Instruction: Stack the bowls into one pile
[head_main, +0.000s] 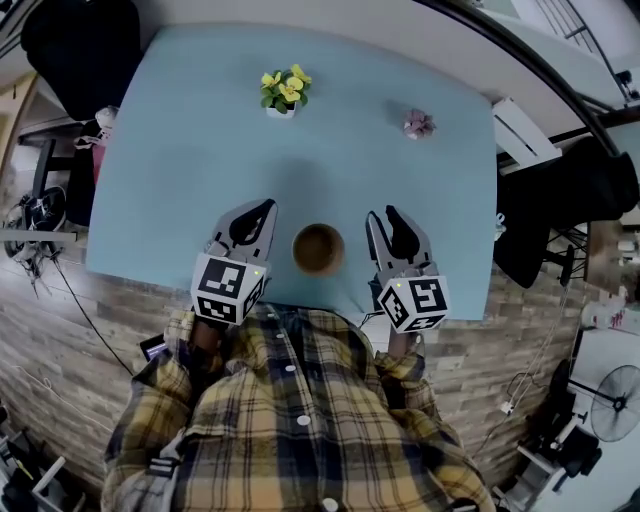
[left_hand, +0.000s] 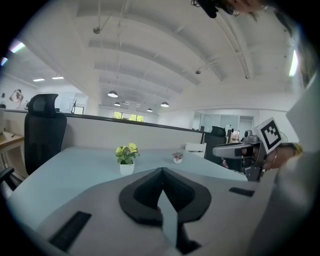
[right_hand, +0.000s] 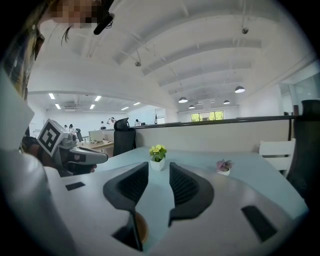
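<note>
task progress: only one brown bowl pile (head_main: 318, 248) shows on the blue table (head_main: 180, 150), and no loose bowl lies anywhere else on it. my read is the stacking is done, or as good as done.
what's left: nothing to gather that these views show. at most a check that the pile sits square.
pile count: from above it reads as a single round rim. how many bowls nest inside it i cannot tell.
where the pile is: right between the two grippers, just beside each and touching neither. in the right gripper view a brown sliver of it peeks out below that gripper's left jaw.
left gripper (head_main: 262, 210): jaws pressed together, nothing in them, held clear of the table with the pile just off to its right.
right gripper (head_main: 380, 214): jaws standing apart, nothing between the pads but bare table ahead, and the pile is just off to its left.
bowl contents: the inside looks plain brown, with no food or objects visible.
other containers: a small white pot with yellow flowers (head_main: 284, 92) sits well ahead of both grippers. a smaller pot with a pink plant (head_main: 419, 124) sits ahead and right of the right gripper. both are upright and well apart from the pile.
</note>
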